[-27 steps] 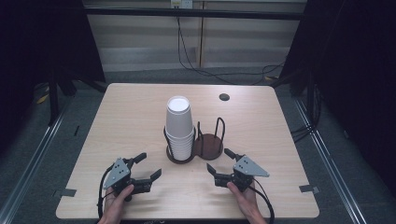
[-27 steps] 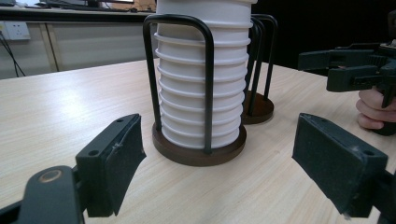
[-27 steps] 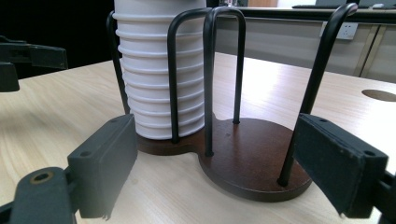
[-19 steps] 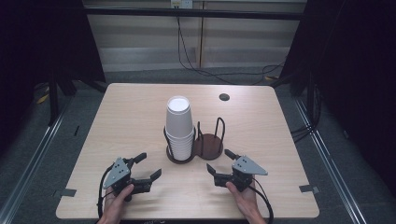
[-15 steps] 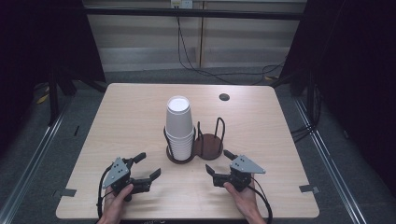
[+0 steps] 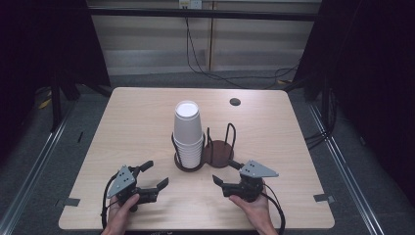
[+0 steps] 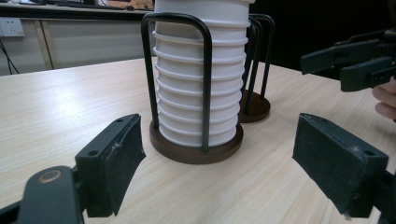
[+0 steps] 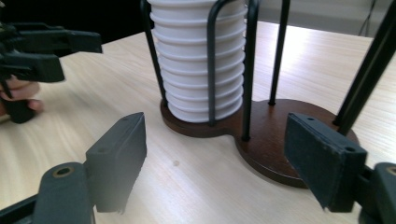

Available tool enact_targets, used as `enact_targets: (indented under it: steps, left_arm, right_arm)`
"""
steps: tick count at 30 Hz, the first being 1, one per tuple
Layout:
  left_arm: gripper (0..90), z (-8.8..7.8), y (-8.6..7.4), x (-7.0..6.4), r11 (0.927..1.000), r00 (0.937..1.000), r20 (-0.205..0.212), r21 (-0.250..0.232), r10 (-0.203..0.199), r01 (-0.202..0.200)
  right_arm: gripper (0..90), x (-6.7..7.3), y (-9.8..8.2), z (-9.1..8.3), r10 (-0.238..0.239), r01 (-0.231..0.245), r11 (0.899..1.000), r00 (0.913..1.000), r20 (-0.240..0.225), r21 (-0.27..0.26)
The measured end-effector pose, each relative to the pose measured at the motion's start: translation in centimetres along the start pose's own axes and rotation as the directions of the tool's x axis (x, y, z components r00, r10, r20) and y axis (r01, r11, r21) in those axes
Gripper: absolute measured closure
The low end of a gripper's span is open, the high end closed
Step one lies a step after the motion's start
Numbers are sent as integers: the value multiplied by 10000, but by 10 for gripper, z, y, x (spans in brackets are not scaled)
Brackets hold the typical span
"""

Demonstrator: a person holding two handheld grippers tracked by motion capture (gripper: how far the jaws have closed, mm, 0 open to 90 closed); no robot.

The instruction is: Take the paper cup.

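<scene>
1. Standing at table centre: stack of white paper cups, nested and upright in left bay of two-bay wire cup holder; kept upright by black wire hoops, presumably so single cups could be lifted off the top.
2. Adjoining at 3 o'clock of the stack: right bay of the holder, dark round wooden base bare, hoops upright; judged the likely destination for cups drawn off the stack.
3. Set at 7 o'clock of the holder: left gripper, held low over the tabletop in a hand, pointed toward the stack; jaws spread wide, nothing between pads, nothing touched. Seen from its own view: both pads well apart from the holder's base, stack framed between them.
4. Set at 5 o'clock of the holder: right gripper, also hand-held just above the table, aimed toward the holder; jaws likewise wide apart and empty. Far jaw tip near the base of the empty bay; contact could not be told.
5. Noted at 1 o'clock of the holder, near the far edge: small dark round cable hole, apart from everything.
6. Judged overall: both tools posed symmetrically in readiness, no cup yet gripped.
</scene>
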State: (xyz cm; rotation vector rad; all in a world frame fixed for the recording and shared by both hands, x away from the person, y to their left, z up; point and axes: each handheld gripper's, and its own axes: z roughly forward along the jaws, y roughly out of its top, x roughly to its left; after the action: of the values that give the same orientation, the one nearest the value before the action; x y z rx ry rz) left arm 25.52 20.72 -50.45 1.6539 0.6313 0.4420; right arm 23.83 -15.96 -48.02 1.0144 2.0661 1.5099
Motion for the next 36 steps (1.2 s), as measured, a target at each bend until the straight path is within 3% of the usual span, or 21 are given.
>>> enact_targets:
  steps: [2, 4, 5, 8, 16, 19, 21, 24, 27, 28, 32, 33, 34, 36]
  left_arm:
    - [159, 0, 0, 0, 10000, 10000, 40, 13, 64, -64]
    - [159, 1, 0, 0, 10000, 10000, 73, 43, 64, -64]
    - [159, 1, 0, -1, 9999, 9999, 86, 82, 97, -98]
    - [159, 1, 0, -1, 9997, 9998, 68, 96, 209, -209]
    - [159, 1, 0, -1, 10000, 10000, 70, 68, 6, -6]
    - [159, 1, 0, 0, 10000, 9999, 124, 68, 64, -65]
    - [159, 1, 0, -1, 9999, 9999, 95, 93, 141, -142]
    - [159, 2, 1, -1, 9997, 9997, 136, 132, 222, -223]
    - [159, 2, 0, -2, 9999, 9999, 157, 104, 63, -65]
    - [159, 2, 1, -1, 9997, 9995, 234, 140, 213, -216]
    - [159, 2, 1, -1, 9997, 9995, 242, 137, 210, -213]
    - [160, 2, 1, -1, 9996, 9995, 202, 129, 249, -251]
    - [160, 2, 0, -2, 9999, 9997, 220, 116, 61, -64]
    - [161, 3, 1, -2, 9997, 9997, 241, 222, 71, -77]
  right_arm:
    - [266, 1, 4, -3, -263, 257, 9993, 9994, 225, 256]
    - [266, 1, 6, -4, -194, 186, 9993, 9995, 233, 332]
    - [255, 0, 12, -6, 136, -138, 9992, 9999, 60, 364]
    - [255, -1, 19, -9, 270, -267, 9990, 9996, -84, 351]
    - [299, -5, 37, -13, 271, -267, 9996, 9990, -357, 118]
    - [326, -5, 46, -12, 135, -115, 9992, 9984, -541, 371]
    - [373, -4, 54, -9, -124, 190, 9960, 9970, -758, 870]
    - [363, -4, 60, -7, -222, 289, 9935, 9978, -619, 1098]
    - [361, -6, 63, -6, -177, 244, 9932, 9981, -596, 1136]
    - [358, -7, 64, -6, -155, 225, 9930, 9980, -605, 1158]
    - [337, -10, 69, -5, -45, 88, 9919, 9994, -342, 1268]
    - [382, -12, 72, -5, 40, 21, 9909, 9990, -454, 1349]
    - [375, -13, 77, -4, 126, -32, 9886, 9980, -616, 1506]
    - [361, -13, 82, -3, 163, -44, 9861, 9974, -703, 1659]
